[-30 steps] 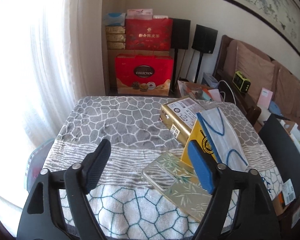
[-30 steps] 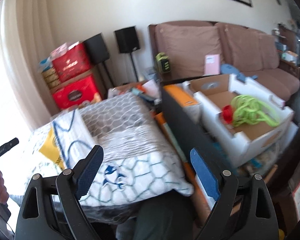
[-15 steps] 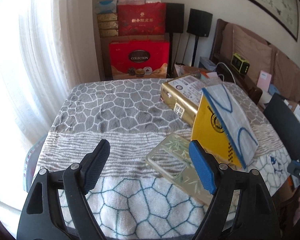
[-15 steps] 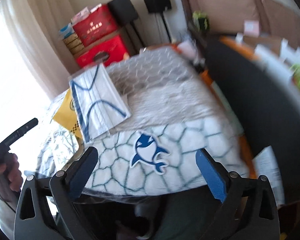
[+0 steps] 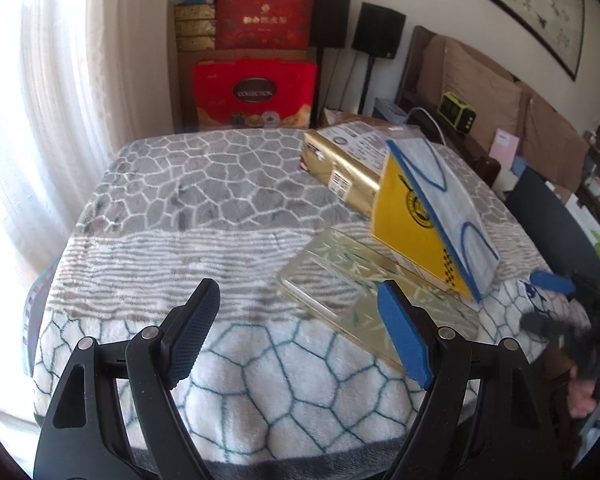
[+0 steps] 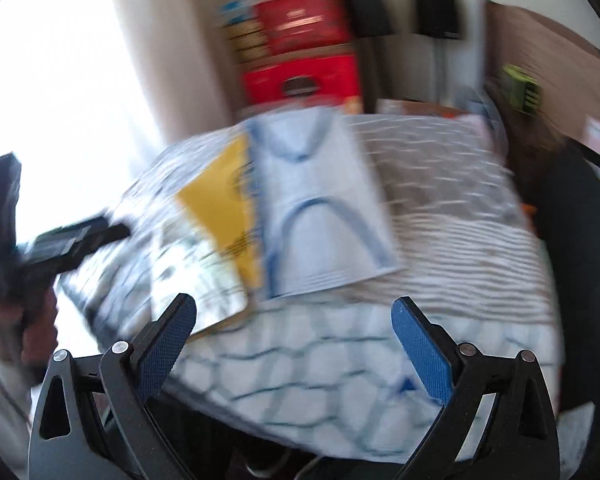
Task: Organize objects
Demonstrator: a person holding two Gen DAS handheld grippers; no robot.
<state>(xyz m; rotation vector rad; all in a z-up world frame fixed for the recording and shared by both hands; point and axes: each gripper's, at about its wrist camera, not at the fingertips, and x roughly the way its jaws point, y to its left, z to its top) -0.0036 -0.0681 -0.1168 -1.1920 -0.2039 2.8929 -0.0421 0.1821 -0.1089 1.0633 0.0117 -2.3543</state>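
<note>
Blanket-covered table (image 5: 220,216) by a curtained window, left gripper (image 5: 296,328) wide apart and empty, clear patterned case (image 5: 340,276) at its one o'clock, yellow box (image 5: 412,220) with face mask (image 5: 440,188) beyond, gold box (image 5: 340,168) at twelve, right gripper (image 6: 292,340) spread wide, empty, view blurred.

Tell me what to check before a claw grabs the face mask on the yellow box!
1. Left claw open and empty: ok.
2. Right claw open and empty: ok.
3. Face mask lies on top of the yellow box, nothing covering it: ok.
4. Clear case lies near the left claw, half under the yellow box, so it might get bumped: not ok.
5. Right wrist view sharp enough to aim: not ok, it is blurred.
6. Gold box touching the yellow box: cannot tell.
</note>
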